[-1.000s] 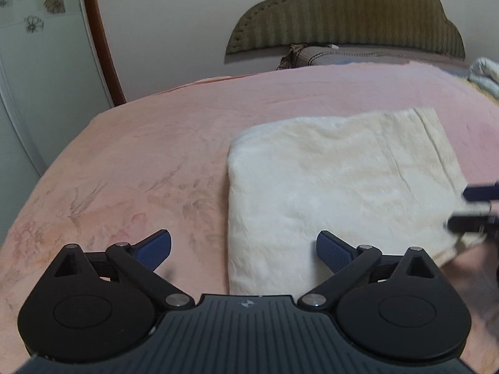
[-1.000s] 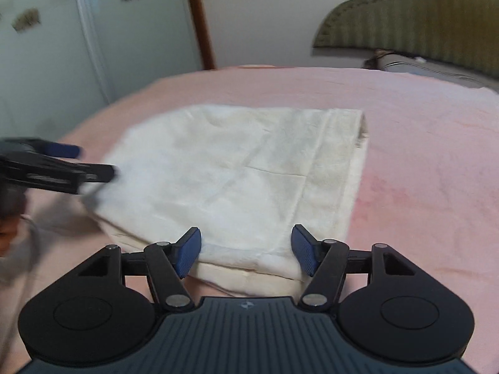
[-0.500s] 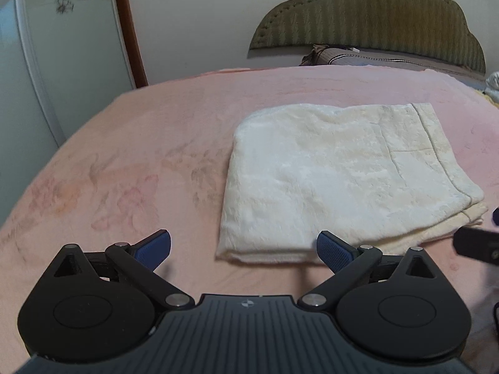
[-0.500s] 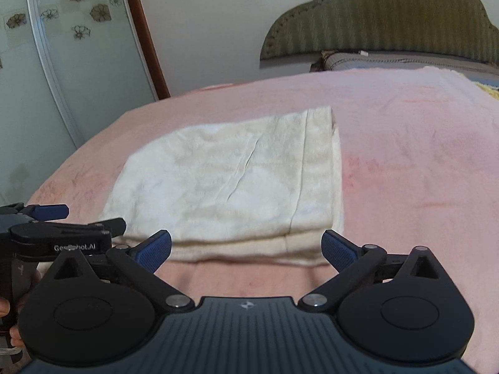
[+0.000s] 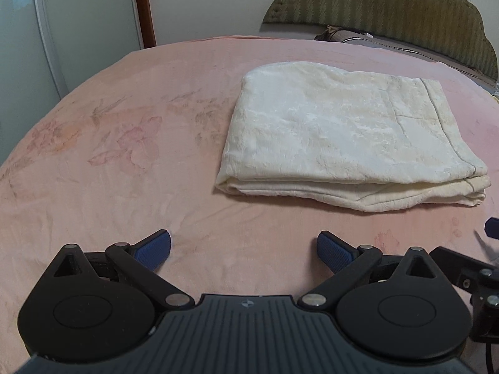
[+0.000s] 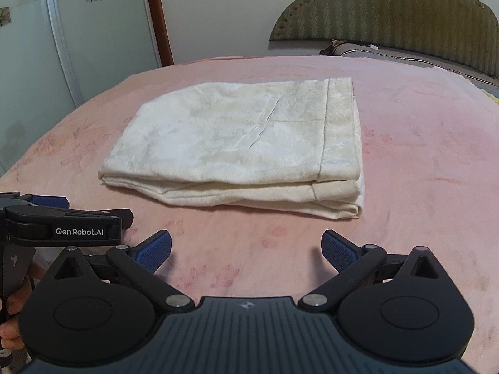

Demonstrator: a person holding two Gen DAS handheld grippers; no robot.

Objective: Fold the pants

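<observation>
Presently we list cream pants [image 5: 346, 137], folded flat on the pink bedspread [image 5: 124, 155], our left gripper [image 5: 244, 249] and right gripper [image 6: 246, 249] both spread wide, holding nothing, short of the near edge.

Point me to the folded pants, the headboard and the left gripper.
folded pants [image 6: 237, 143], right wrist view, top layer.
headboard [image 6: 389, 9], right wrist view, upholstered face.
left gripper [image 5: 244, 249], left wrist view, midway between its open fingers.

pants [image 5: 343, 131] | cream, textured | folded into flat layered rectangle | lying on pink bed – untouched
</observation>
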